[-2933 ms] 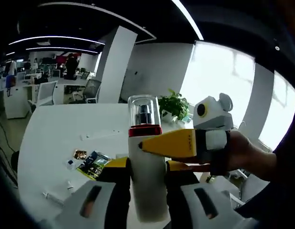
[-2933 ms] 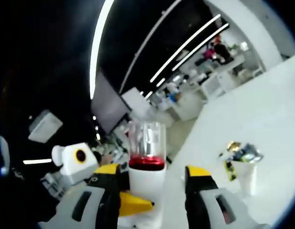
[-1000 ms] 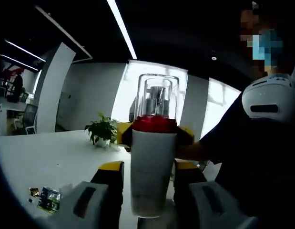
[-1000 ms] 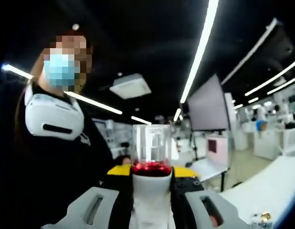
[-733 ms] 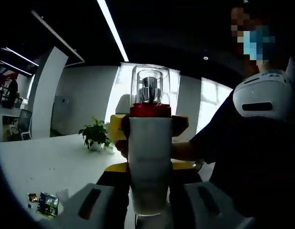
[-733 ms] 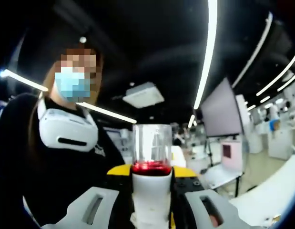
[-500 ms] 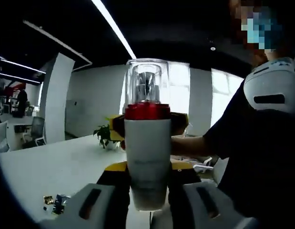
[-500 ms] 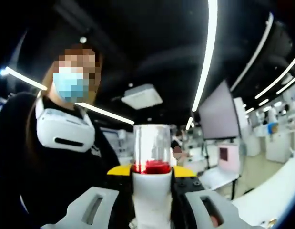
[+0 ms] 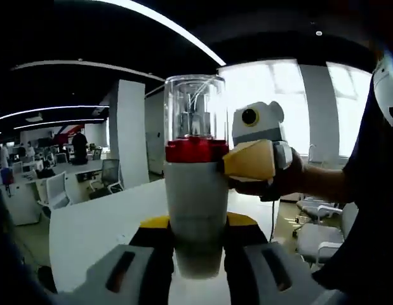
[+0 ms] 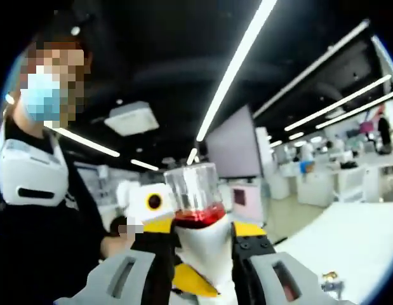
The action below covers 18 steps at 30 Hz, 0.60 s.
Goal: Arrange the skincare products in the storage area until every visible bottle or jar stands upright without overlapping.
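An open-plan office with strip lights and a long white table [image 9: 101, 222]. Both grippers clamp one white bottle [image 9: 195, 216] (red collar, clear cap), held upright in the air above the table. The left gripper [image 9: 196, 244] pinches its body; the right gripper [image 10: 201, 244] grips it too. It is not yet set down, so arranging remains unfinished.

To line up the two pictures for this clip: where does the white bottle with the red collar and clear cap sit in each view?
Left gripper view: the white bottle with the red collar and clear cap stands centre frame, between the left gripper jaws.
Right gripper view: same bottle low centre, between the right gripper jaws, tilted slightly.
Shared landmark: the white table.
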Motion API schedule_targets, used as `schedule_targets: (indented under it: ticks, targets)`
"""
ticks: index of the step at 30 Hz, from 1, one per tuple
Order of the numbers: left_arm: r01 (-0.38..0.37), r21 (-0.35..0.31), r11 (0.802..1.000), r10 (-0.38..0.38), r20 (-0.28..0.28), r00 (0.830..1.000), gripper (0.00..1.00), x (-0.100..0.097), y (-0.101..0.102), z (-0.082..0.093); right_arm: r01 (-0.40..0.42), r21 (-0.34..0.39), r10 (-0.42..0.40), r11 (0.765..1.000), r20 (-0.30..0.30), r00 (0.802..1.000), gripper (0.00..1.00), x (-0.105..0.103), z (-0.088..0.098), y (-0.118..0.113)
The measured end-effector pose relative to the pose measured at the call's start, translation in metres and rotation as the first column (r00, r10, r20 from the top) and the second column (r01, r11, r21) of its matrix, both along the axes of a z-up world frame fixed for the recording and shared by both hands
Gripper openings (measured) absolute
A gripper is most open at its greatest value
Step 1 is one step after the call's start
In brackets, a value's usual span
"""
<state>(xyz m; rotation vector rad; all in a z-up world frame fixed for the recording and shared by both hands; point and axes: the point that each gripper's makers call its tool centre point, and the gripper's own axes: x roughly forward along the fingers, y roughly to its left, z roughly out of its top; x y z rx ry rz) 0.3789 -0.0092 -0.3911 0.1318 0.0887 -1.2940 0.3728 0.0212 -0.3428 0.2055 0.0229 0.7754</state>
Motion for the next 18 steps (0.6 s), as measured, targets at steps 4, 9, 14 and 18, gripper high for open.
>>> schedule_targets:
  ticks: [4,9,14,18]
  targets:
    - [-0.069,0.036,0.997,0.068,0.029,0.997,0.26,0.005,-0.005,-0.006,0.147,-0.023,-0.148,0.989,-0.04,0.988,0.3,0.008,-0.008,-0.001]
    - [-0.137,0.057,0.989,0.134,0.051,0.99,0.26,0.009,-0.009,-0.012,0.326,-0.032,-0.328,0.945,-0.067,0.942,0.27,0.02,-0.018,-0.013]
    - [-0.173,0.058,0.983,0.17,0.051,0.984,0.26,0.011,-0.011,-0.016,0.41,0.081,-0.398,0.909,-0.126,0.909,0.27,0.021,-0.025,-0.02]
    - [-0.183,0.063,0.981,0.181,0.031,0.983,0.26,0.01,-0.013,-0.022,0.431,0.006,-0.427,0.902,-0.119,0.896,0.24,0.022,-0.032,-0.028]
